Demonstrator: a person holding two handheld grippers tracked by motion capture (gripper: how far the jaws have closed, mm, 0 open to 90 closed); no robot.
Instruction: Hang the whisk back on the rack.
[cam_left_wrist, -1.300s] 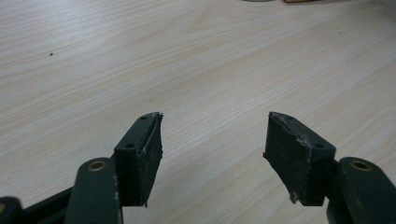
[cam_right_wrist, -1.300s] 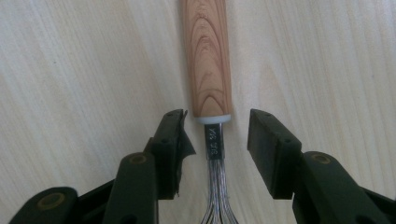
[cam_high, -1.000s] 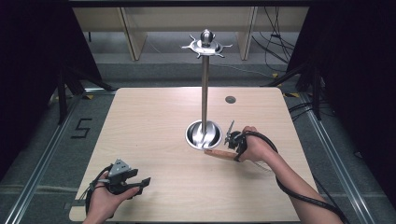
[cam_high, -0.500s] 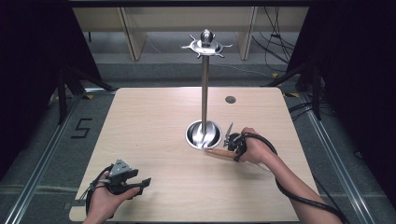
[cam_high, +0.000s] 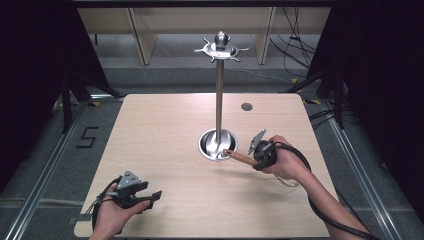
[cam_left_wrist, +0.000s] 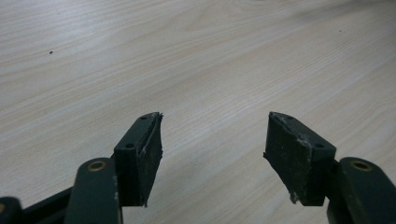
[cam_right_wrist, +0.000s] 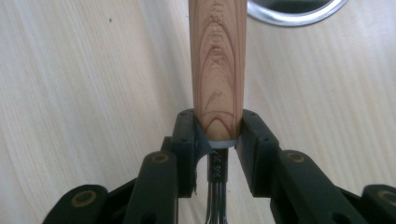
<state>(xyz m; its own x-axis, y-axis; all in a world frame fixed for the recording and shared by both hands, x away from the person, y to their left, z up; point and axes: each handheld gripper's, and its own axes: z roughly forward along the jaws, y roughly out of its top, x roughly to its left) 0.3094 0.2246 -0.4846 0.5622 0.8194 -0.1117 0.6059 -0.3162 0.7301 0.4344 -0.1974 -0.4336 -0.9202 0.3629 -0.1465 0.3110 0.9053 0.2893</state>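
**Right gripper pinching a wooden-handled utensil beside the stand's base**

High view: the right gripper is sitting at the right of the wooden table, held in the person's right hand. It is clamping a wooden-handled utensil, whose handle is pointing leftward toward the round base of a tall metal stand; the handle's free end is lying just at the base's rim, and whether it is touching cannot be told. The stand's pole is rising from the base to a hooked top. The left gripper is resting near the table's front left corner, in the left hand, well apart from the stand.

Left gripper view: the left gripper is standing with its jaws spread wide, nothing between the pads, bare table lying beyond them.

Right gripper view: the right gripper is pinching the utensil at the lower end of its wooden handle, the pads pressing on both sides; its jaws have just been closing onto it. A thin metal shank is running down from the handle between the jaw arms. The stand's shiny base is showing at the upper right, near the handle's far end.
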